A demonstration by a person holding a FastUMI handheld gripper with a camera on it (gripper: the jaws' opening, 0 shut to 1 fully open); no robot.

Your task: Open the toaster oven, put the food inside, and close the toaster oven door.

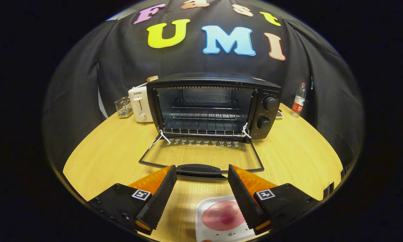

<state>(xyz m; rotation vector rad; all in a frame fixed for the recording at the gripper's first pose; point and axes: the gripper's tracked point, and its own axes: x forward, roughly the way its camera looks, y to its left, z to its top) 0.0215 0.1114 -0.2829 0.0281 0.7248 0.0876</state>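
While the gripper [201,174] hovers with fingers spread wide, gripping nothing, a white pop-up toaster [140,104] stands far left on the pale wooden table [114,151]. Centre: black toaster oven [215,106], glass door [201,156] folded flat, handle between fingertips. Near right finger: white plate [205,232] with pink round food [221,216]. Far right: clear plastic bottle [299,99].

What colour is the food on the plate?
Pinkish-red, a round piece on a white plate, seen in the gripper view.
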